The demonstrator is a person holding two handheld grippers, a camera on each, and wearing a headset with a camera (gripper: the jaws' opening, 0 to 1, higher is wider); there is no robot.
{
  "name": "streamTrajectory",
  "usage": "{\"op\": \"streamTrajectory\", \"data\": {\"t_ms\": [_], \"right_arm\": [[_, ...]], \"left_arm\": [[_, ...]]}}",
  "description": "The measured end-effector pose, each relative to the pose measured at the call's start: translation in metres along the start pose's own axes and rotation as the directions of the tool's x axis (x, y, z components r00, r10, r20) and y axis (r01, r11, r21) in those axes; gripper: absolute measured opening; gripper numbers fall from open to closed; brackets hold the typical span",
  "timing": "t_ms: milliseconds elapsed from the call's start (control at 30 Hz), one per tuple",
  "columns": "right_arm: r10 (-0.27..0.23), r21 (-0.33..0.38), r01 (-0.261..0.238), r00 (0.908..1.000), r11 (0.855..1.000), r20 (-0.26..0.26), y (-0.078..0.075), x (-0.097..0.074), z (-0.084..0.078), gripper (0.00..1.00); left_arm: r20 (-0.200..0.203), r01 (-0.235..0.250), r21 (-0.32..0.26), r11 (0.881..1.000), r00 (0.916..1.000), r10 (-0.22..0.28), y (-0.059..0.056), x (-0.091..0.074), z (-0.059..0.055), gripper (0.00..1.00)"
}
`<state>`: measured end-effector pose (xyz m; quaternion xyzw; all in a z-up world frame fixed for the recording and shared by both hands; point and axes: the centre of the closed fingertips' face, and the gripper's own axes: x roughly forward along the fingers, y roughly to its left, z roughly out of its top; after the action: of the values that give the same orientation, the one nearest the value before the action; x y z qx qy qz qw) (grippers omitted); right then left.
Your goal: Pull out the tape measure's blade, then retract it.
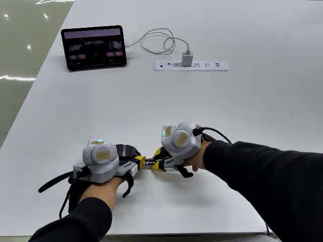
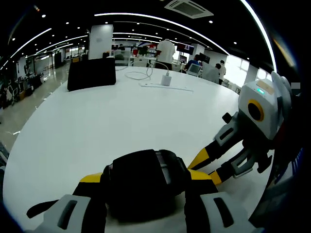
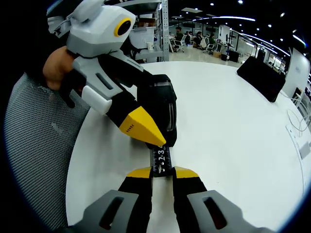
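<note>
A black tape measure (image 1: 126, 152) lies on the white table (image 1: 212, 101), and my left gripper (image 1: 136, 162) is shut on its case (image 2: 146, 187) from both sides. A short stretch of blade (image 3: 161, 158) with printed numbers sticks out of the case (image 3: 163, 107). My right gripper (image 3: 163, 173) is shut on this blade just in front of the case. In the head view the right gripper (image 1: 158, 164) meets the left one tip to tip near the table's front edge. The right gripper (image 2: 228, 150) also enters the left gripper view from the right.
A dark tablet (image 1: 94, 47) stands at the back left. A white power strip (image 1: 191, 65) with a plugged charger (image 1: 187, 58) and a looped cable (image 1: 159, 40) lies behind the middle. The table's left edge runs diagonally beside a shiny floor (image 1: 20, 50).
</note>
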<state>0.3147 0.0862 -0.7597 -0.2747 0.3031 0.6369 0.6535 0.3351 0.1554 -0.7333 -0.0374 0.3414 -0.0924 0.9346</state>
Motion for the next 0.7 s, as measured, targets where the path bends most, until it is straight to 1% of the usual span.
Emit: {"op": "streamTrajectory", "data": {"t_ms": [100,167,500,700], "right_arm": [[-0.001,-0.001,0.001,1.0,1.0,0.002,0.0002,-0.0002,0.0,0.11],[-0.005,0.0,0.005,1.0,1.0,0.004,-0.0003,0.0,0.0,0.11],[-0.005,0.0,0.005,0.9999,1.0,0.01,-0.0013,0.0018,0.0008,0.11],[-0.004,-0.003,0.004,1.0,1.0,0.005,-0.0017,0.0028,0.0018,0.1]], "left_arm": [[0.007,0.01,-0.037,0.999,0.9999,-0.01,0.0017,-0.0007,0.0006,0.6],[0.014,0.025,-0.063,0.998,0.9996,-0.024,0.0029,-0.0017,0.001,0.6],[0.001,0.043,-0.073,0.996,0.9991,-0.043,0.0017,-0.0014,0.0003,0.6],[0.002,0.04,-0.071,0.997,0.9992,-0.04,0.0016,-0.0011,0.0002,0.6]]}}
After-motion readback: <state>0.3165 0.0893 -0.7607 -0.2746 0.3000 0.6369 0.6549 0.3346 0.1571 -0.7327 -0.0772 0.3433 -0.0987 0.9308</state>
